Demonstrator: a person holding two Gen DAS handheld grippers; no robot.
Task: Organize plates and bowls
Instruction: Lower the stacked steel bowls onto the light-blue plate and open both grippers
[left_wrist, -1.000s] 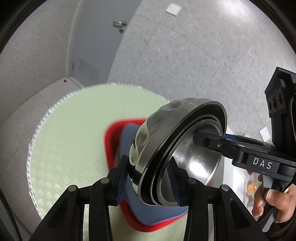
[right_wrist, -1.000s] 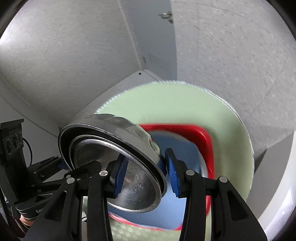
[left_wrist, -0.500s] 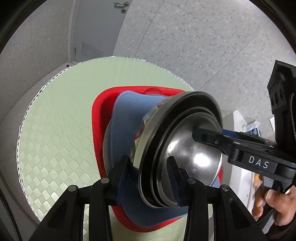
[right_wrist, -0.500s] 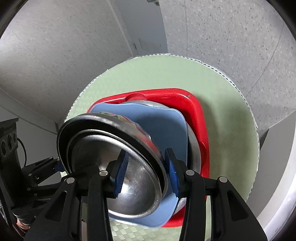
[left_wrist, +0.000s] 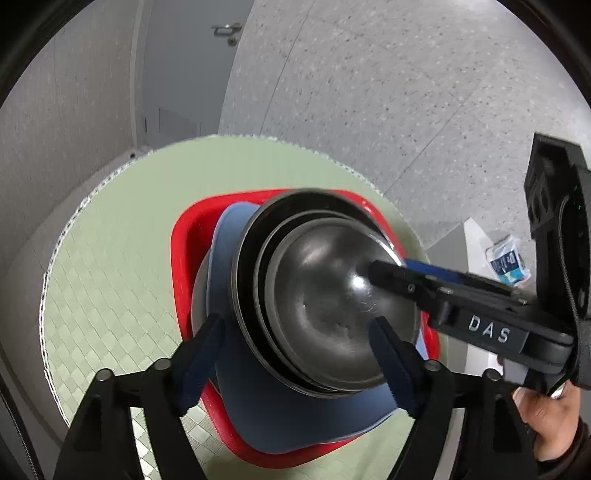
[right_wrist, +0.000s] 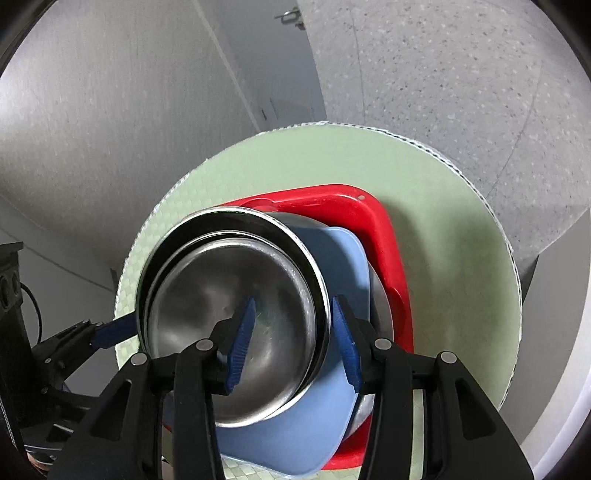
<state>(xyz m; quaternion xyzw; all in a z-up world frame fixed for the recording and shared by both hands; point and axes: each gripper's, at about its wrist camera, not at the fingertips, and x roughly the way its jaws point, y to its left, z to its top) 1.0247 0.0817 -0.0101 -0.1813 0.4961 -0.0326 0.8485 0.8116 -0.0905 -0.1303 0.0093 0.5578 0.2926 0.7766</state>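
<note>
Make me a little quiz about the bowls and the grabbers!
1. True or false: the left gripper has its jaws open around the bowls.
2. What do the bowls sit on? A. a blue plate B. a yellow towel C. the bare floor
3. Fill in: the tray at the bottom is ____.
Key: 1 true; 2 A; 3 red.

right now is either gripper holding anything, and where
The left gripper has jaws that have just been opening and stand clear of the nested steel bowls between them. The right gripper straddles their rim, jaws also just opening; whether it grips cannot be told.
</note>
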